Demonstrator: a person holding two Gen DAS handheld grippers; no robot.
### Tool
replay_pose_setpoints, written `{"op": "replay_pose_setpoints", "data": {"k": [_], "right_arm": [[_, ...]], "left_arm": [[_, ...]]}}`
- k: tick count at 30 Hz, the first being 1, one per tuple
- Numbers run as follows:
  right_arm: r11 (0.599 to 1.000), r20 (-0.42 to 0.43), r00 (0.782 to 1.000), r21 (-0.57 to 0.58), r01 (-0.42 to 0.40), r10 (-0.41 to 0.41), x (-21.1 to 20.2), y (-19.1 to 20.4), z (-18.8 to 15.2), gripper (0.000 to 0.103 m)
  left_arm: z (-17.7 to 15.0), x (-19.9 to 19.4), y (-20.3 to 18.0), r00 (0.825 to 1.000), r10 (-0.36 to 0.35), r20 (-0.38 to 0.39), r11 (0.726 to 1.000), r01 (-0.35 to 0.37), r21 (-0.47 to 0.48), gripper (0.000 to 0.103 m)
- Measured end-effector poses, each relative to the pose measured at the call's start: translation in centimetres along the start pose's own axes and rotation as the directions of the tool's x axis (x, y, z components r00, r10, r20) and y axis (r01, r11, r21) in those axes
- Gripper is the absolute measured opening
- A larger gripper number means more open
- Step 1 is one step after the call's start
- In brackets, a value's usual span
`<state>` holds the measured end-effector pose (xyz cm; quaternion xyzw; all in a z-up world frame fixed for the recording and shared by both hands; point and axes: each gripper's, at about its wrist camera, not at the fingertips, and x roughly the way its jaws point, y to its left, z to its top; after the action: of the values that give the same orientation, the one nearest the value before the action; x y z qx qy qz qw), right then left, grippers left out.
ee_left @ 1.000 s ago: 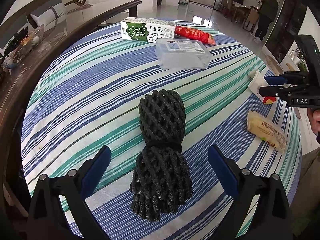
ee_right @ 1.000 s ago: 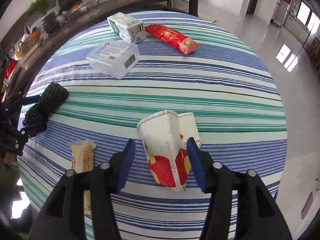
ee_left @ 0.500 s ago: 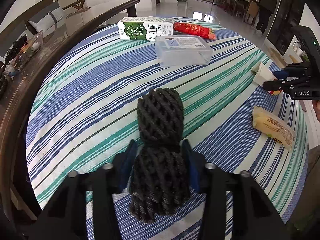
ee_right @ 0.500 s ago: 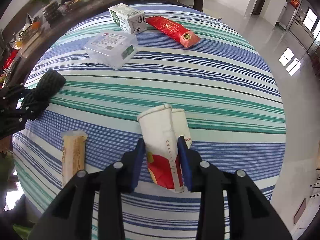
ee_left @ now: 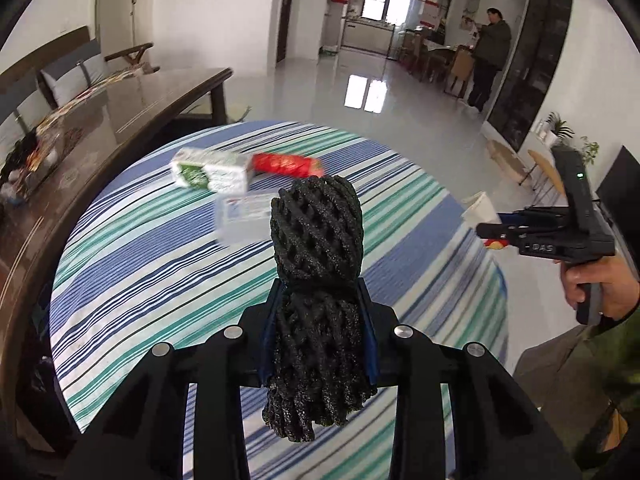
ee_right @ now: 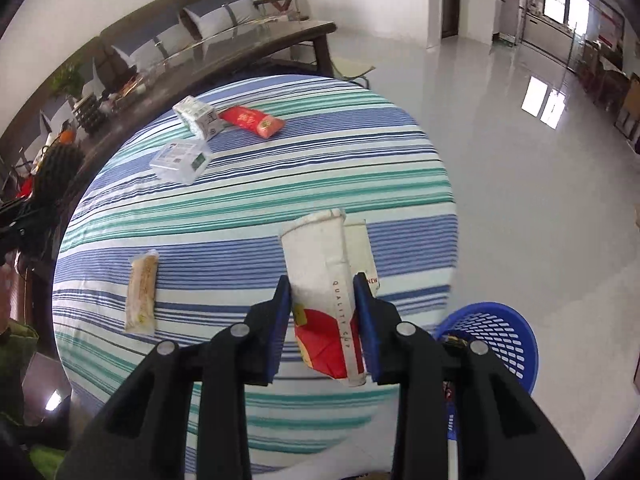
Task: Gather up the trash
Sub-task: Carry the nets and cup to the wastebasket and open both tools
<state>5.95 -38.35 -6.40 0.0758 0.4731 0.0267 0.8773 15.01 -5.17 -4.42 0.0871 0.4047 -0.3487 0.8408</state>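
Observation:
My left gripper is shut on a black foam net bundle and holds it above the striped round table. My right gripper is shut on a crushed white and red paper cup, lifted over the table's near edge. It also shows in the left wrist view, at the right, with the cup. On the table lie a green milk carton, a red wrapper, a clear plastic box and a yellow snack packet.
A blue mesh bin stands on the floor at the table's near right. A dark glass-topped table with clutter runs along the far left. A person stands far back in the room.
Both grippers closed on their loads and lifted them off the table: the left raised the black net bundle, the right raised the paper cup. The views now sit higher.

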Motion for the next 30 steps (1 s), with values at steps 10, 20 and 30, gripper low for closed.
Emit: {"op": "replay_pose_setpoints", "data": {"k": [10, 20, 30], "right_arm": [[0.965, 0.024, 0.992, 0.234, 0.118, -0.127, -5.2, -14.4, -6.0, 0.031], [0.862, -0.052, 0.992, 0.492, 0.122, -0.111, 0.3, -25.8, -12.0, 0.031], [0.834, -0.075, 0.995, 0.543, 0.095, -0.065, 3.5, -30.3, -13.0, 0.036]], "left_arm": [[1.6, 7.0, -20.2, 0.948, -0.303, -0.097, 0.945, 0.313, 0.097, 0.035], [0.7, 22.6, -32.3, 0.917, -0.323, -0.234, 0.943, 0.334, 0.006, 0.036], [-1.6, 34.9, -35.0, 0.920, -0.227, -0.318, 0.970, 0.243, 0.011, 0.038]]}}
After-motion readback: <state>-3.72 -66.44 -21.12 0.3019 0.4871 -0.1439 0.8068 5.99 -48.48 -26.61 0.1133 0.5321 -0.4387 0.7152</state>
